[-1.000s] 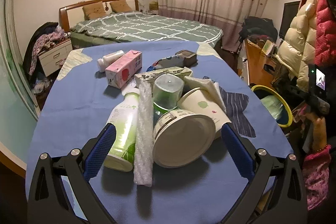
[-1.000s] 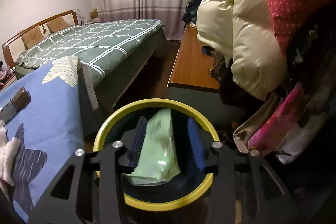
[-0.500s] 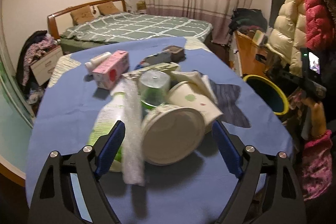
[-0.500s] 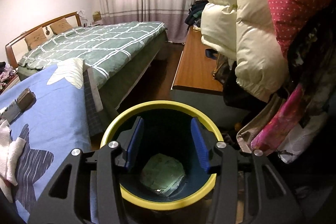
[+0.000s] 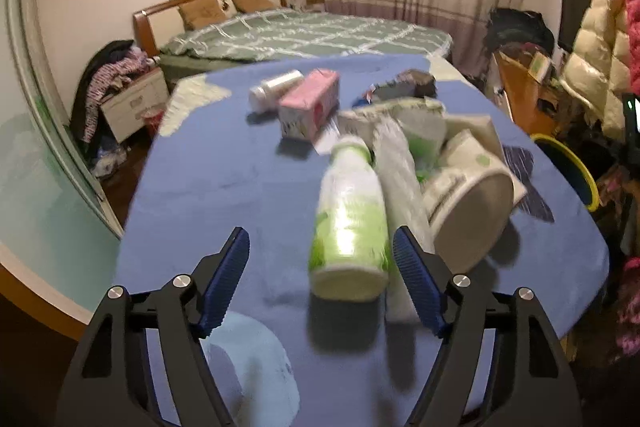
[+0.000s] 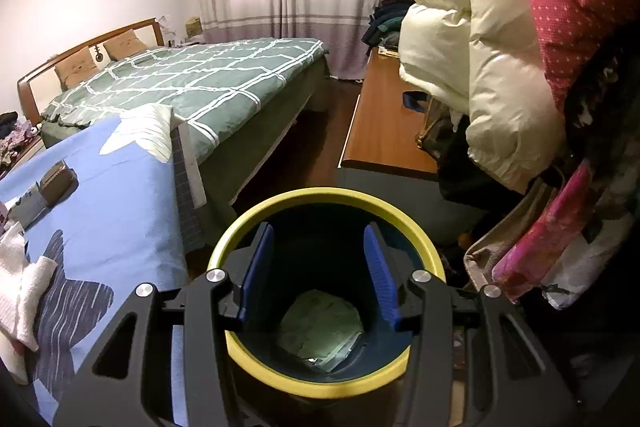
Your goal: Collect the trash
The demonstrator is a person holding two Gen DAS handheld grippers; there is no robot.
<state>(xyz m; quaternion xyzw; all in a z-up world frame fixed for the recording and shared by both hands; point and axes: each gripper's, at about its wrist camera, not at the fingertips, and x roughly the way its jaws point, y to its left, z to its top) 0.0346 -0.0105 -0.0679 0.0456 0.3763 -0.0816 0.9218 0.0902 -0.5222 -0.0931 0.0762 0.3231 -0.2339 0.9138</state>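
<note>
Lower centre of the left wrist view, green-and-white bottle [image 5: 350, 223] lies on the blue cloth [image 5: 224, 187] just inside the right pad of the left gripper [image 5: 322, 283], jaws just narrowed but pinching nothing: shift right to centre it before squeezing; right gripper [image 6: 318, 267] spread, empty over the yellow-rimmed bin [image 6: 332, 197].

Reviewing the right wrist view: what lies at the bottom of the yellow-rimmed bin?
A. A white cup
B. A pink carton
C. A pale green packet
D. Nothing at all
C. A pale green packet lies flat on the bottom of the bin, below the empty right gripper.
</note>
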